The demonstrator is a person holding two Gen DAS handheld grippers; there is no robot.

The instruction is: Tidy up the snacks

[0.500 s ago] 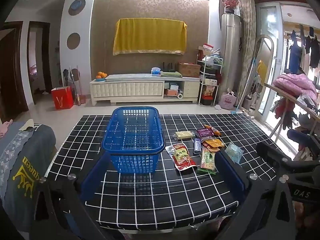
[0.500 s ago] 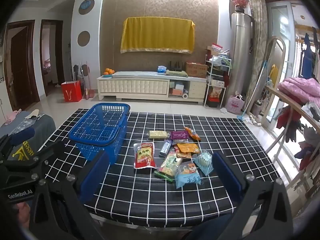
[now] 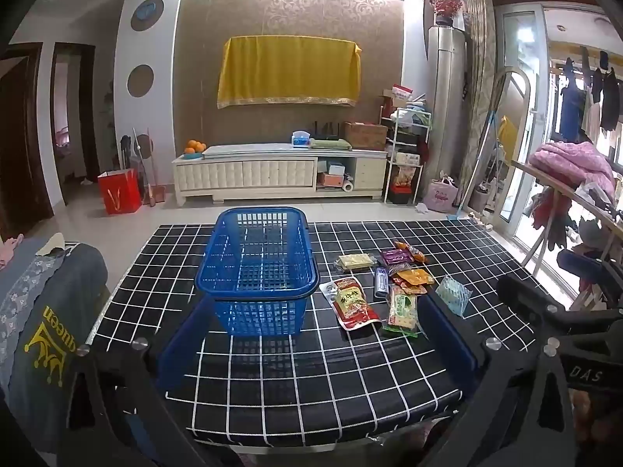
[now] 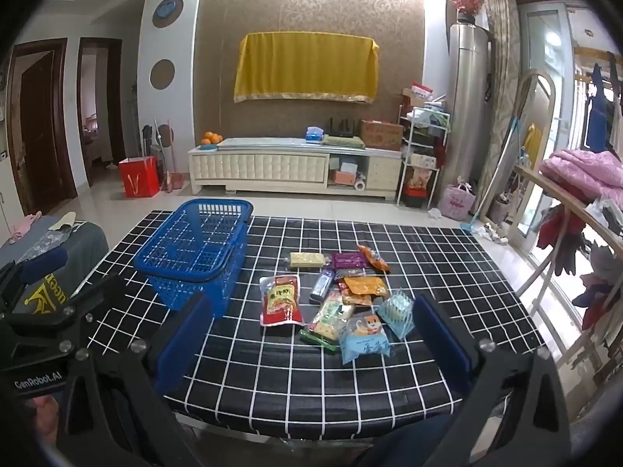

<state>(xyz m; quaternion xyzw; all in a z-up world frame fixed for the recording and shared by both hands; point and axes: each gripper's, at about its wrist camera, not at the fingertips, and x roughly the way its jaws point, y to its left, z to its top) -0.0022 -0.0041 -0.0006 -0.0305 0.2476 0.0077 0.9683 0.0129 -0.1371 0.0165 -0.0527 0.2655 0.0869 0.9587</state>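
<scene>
Left wrist view first: the blue basket point(image 3: 259, 268) stands upright on the table point(image 3: 272, 389) with its black-and-white checked cloth, and it serves as the landmark for everything else. Its inside holds no packets. The left gripper point(image 3: 317, 342) hangs over the table's near edge, just in front of the basket, its jaws spread wide with nothing between the blue pads (the basket sits beyond their tips, untouched). Just right of the basket lies the red snack packet point(image 3: 354, 303), flat on the cloth. Further right of the basket come the green packet point(image 3: 403, 309), the small dark blue stick pack point(image 3: 381, 282), the pale yellow packet point(image 3: 355, 261) toward the far side, the purple packet point(image 3: 395, 257) and the orange packet point(image 3: 412, 277). Farthest right of the basket in this cluster is the light blue ruffled packet point(image 3: 453, 295).

Right wrist view shows the same basket point(image 4: 198, 260) at the left, with the snacks gathered to its right, close together and some overlapping. The right gripper point(image 4: 307, 344) hovers over the near table edge, right of the basket, jaws equally wide and holding nothing. Between its pads, on the cloth, lies a light blue cartoon packet point(image 4: 364, 336), untouched.
</scene>
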